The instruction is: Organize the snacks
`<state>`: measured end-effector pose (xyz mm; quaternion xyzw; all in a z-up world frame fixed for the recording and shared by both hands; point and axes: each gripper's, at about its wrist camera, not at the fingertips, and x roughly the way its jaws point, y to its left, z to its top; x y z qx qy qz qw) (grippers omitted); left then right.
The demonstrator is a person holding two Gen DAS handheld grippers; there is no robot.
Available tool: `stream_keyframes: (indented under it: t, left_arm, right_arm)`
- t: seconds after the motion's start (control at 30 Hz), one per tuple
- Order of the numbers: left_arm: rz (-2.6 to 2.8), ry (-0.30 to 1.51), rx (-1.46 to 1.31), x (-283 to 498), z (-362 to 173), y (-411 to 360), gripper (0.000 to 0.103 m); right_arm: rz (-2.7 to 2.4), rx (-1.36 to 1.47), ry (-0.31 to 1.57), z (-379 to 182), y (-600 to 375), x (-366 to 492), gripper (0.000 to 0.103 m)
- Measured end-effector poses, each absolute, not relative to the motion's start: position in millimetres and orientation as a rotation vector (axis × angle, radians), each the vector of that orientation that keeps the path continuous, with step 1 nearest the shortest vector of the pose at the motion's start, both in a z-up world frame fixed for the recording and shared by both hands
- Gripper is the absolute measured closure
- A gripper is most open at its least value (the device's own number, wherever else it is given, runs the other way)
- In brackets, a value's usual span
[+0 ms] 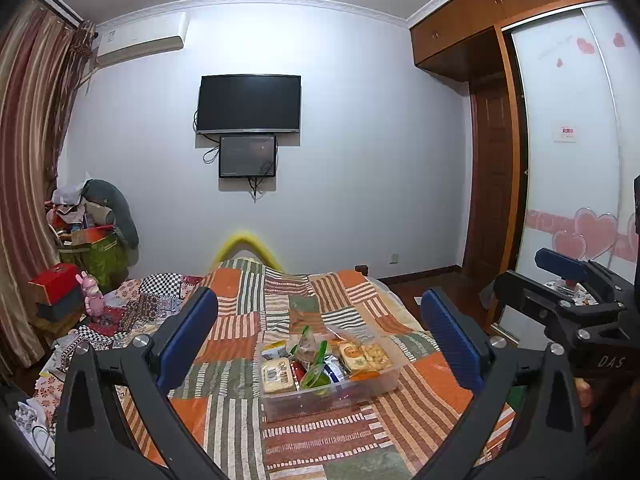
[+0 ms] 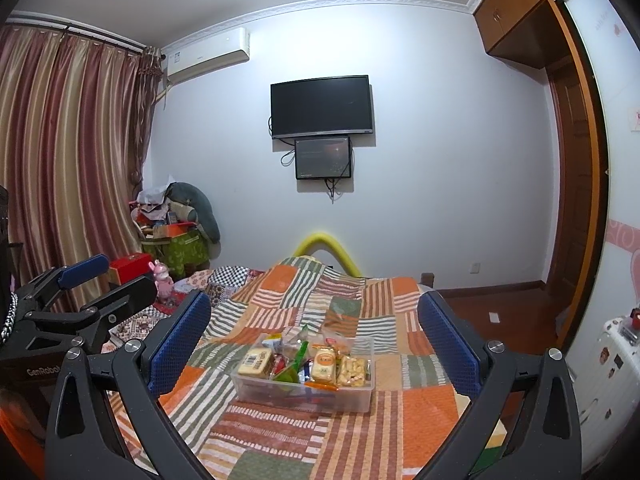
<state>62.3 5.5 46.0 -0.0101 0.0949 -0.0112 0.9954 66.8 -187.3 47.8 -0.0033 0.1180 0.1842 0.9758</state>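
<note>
Sitting in the middle of the bed, a clear plastic box (image 1: 328, 380) full of snacks (image 2: 308, 362), resting on the striped patchwork quilt (image 1: 280, 304). Lying inside the box, left side: a flat yellow pack with a barcode label (image 1: 277, 374). Poking up in the middle: green wrappers (image 1: 316, 372). Lying on the right side: an orange biscuit pack (image 2: 324, 364) and a pack of pale little crackers (image 2: 352, 370), touching each other. Packed close and a bit jumbled, some bits sticking up past the rim. Hovering near and above the box, the left gripper (image 1: 320, 328), blue pads wide apart, holding nothing. Hovering the same way, the right gripper (image 2: 316, 328), pads wide apart too, holding nothing, and showing at the right edge of the left camera. Not touching the box or any snack, either one. Looking like most of the job is done, with every snack in view sitting in the box and none lying loose on the quilt close by; maybe just tidying or lining up left, though hard telling for sure. Farther off, on the left: a red box (image 1: 54, 280), a pink toy bunny (image 1: 93, 296) and a pile of stuff by the striped curtain (image 2: 60, 160). On the far wall: a black TV (image 1: 249, 104) with a small screen (image 1: 247, 156) under it. On the right: a wooden wardrobe (image 1: 492, 200).
</note>
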Motion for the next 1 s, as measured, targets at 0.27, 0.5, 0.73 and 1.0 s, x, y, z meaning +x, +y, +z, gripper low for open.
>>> stream_keyframes:
  t: [0.27,0.5,0.73,1.0]
  left_arm:
    - [-0.031,0.193,-0.024,61.4,46.6,7.2,0.0]
    - [-0.039,0.192,-0.035,60.8,47.6,9.6,0.0]
    - [-0.048,0.199,-0.034,61.3,47.9,9.3,0.0]
    - [-0.057,0.211,-0.034,63.3,45.3,10.0,0.0]
  right_arm:
    - [0.37,-0.005,0.238,47.8,-188.0,67.1,0.0]
    - [0.371,-0.007,0.237,48.1,-188.3,67.6,0.0]
    - [0.37,-0.009,0.238,47.8,-187.9,67.1,0.0]
    - [0.369,-0.013,0.246,46.3,-186.9,68.3,0.0]
